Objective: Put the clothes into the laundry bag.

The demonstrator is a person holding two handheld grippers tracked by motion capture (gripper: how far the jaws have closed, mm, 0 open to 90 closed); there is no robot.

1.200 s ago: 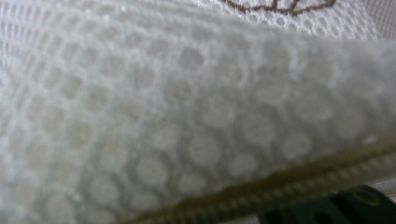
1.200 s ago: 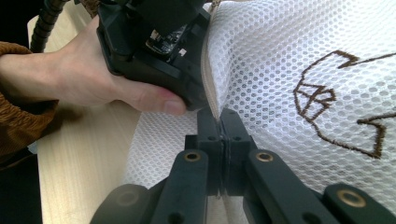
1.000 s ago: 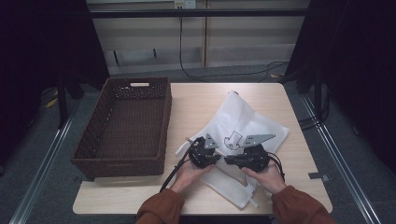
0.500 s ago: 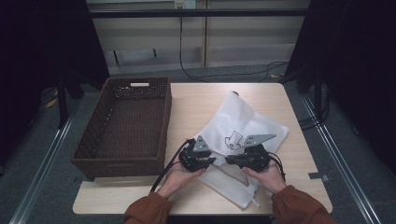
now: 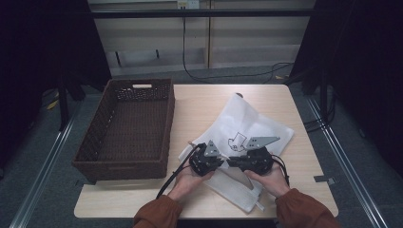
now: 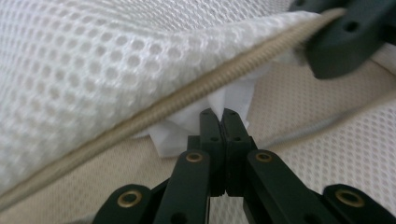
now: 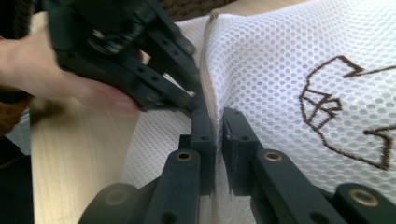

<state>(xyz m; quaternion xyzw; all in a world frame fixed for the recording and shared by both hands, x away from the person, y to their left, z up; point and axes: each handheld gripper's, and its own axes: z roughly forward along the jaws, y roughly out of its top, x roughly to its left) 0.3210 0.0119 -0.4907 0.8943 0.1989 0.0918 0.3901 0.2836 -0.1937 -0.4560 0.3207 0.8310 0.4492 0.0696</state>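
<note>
1. Mesh laundry bag (image 5: 247,137), white with a brown line drawing on its face, lies on the right half of the worktop (image 5: 209,104), its near end close to the front edge between the person's hands.
2. Its long axis runs on a diagonal, from a far corner near the worktop's middle toward the front-right; the beige zipper (image 6: 187,95) runs along the edge nearest the hands.
3. Inside the opened zipper edge sits a wad of white fabric (image 6: 229,100), so the bag seems held open for packing or emptying.
4. Left gripper (image 5: 205,162) has just been closing; its jaws now meet, pinching that white fabric at their tips just under the zipper line.
5. Right gripper (image 5: 254,160) faces it, its jaws just eased a little yet clamped on the zipper edge of the mesh (image 7: 215,116), apparently to keep the mouth lifted and taut.
6. Wicker basket (image 5: 128,128), dark brown, stands along the worktop's left edge, apart from the bag.
</note>
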